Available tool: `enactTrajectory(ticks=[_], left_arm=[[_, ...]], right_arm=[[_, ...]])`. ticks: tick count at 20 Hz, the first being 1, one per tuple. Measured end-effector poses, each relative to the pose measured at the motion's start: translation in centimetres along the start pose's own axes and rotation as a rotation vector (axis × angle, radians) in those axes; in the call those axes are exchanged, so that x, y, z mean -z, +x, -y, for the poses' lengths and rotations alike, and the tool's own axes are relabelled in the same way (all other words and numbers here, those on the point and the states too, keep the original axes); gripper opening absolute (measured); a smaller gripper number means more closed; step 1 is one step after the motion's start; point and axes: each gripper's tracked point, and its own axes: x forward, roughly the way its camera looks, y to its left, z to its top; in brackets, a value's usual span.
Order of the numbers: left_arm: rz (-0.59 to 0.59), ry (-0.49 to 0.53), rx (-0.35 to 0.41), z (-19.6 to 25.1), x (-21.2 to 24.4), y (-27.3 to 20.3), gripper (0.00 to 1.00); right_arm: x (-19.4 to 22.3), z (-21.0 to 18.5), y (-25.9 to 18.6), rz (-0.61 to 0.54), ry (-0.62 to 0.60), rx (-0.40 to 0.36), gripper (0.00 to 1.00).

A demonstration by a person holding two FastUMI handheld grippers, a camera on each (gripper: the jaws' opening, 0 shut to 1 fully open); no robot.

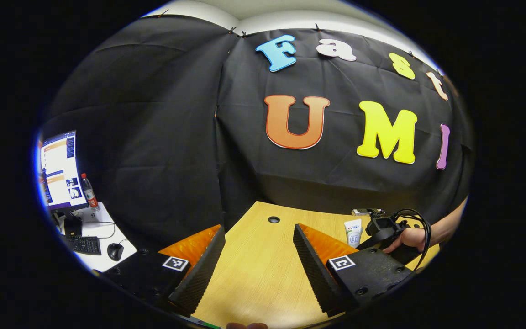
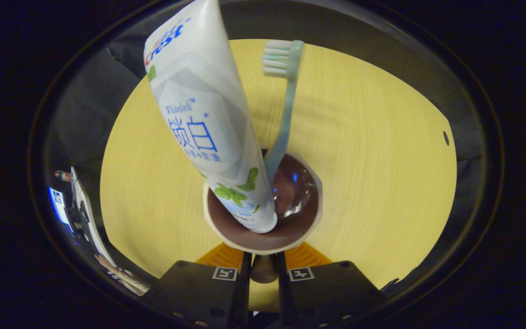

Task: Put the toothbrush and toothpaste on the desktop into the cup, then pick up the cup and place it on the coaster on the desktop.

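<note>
In the right gripper view I look straight down into a cream cup (image 2: pixel 308 219) with a dark brown inside. A white toothpaste tube (image 2: pixel 203 123) and a pale green toothbrush (image 2: pixel 286 114) stand in it, leaning away from me. My right gripper (image 2: pixel 263 257) is shut on the cup's handle (image 2: pixel 263 269) at its near rim, above the wooden desktop (image 2: pixel 381 160). In the left gripper view my left gripper (image 1: pixel 258 227) stands open over the desktop (image 1: pixel 258 265) with nothing between its fingers. Off to its right are the toothpaste tube (image 1: pixel 353 232) and a hand (image 1: pixel 411 237) holding the right gripper (image 1: pixel 381 228).
A cable hole (image 1: pixel 273 219) sits near the desktop's far edge. Left of the desk, a white side table (image 1: pixel 103 228) carries a monitor (image 1: pixel 57 169), a bottle (image 1: pixel 89 192), a keyboard (image 1: pixel 82 244) and a mouse (image 1: pixel 115 250).
</note>
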Motion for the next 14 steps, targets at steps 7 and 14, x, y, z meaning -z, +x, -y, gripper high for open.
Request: enactTrajectory(ticks=[7, 14], left_arm=[[0.011, 0.01, 0.04, 1.4, -0.8, 0.0, 0.95], [0.028, 0.033, 0.197, 8.3, -1.9, 0.5, 0.95]], right_arm=[[-0.1, 0.6, -1.8, 0.06, 0.023, -0.016, 0.93], [2.0, 3.9, -7.8, 0.213, 0.073, -0.069, 0.96]])
